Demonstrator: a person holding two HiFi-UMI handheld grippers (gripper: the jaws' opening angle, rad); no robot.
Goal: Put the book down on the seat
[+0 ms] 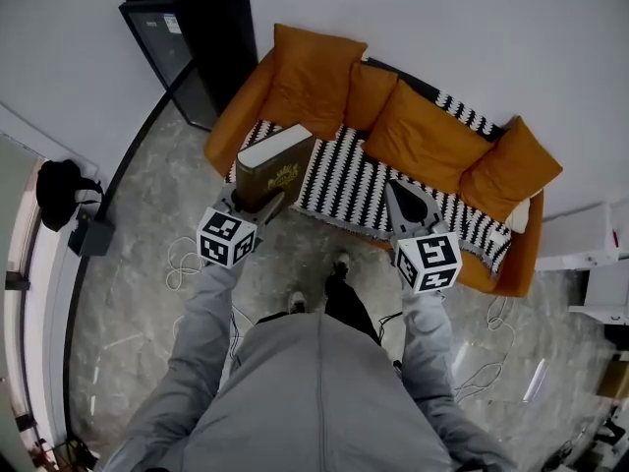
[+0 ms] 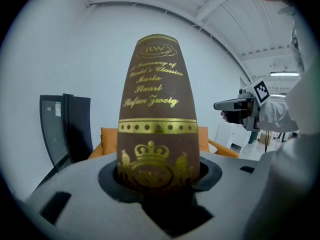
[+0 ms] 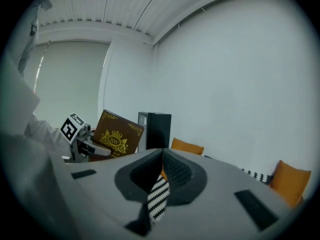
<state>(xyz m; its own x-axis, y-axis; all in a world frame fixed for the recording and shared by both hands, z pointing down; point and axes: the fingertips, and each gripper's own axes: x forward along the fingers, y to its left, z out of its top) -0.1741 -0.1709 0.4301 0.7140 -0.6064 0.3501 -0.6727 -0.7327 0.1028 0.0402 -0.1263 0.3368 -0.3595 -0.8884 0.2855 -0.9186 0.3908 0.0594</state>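
Head view first: the left tongs [image 1: 257,203] sit at about 10 o'clock from the middle of the picture, and they have the book [image 1: 278,168] clamped by its spine end. The left gripper view confirms it: the jaws stand fairly wide apart, pressed on either side of the thick brown volume, with its gold crown and lettering rising straight up between them.

The book is up in the air at 11 o'clock, tilted, pale page edges on top, hanging over the left end of the sofa [image 1: 231,131]. It is not down on the seat [image 1: 339,180] yet.

Over at 3 o'clock are the right tongs [image 1: 401,193], pointing at the middle of the seat. Their own view shows the jaws brought together at the tips, nothing between them, only a sliver of striped cloth seen through the slit lower down.

The seat is covered by a black-and-white striped throw [image 1: 462,222]. Four orange cushions [image 1: 428,136] line the back from 12 round to 2 o'clock.

A tall black cabinet [image 1: 197,37] stands at 11 o'clock beside the sofa arm, a dark bag [image 1: 59,190] sits at 9 o'clock, and loose cables [image 1: 182,264] trail on the grey floor [image 1: 138,293].
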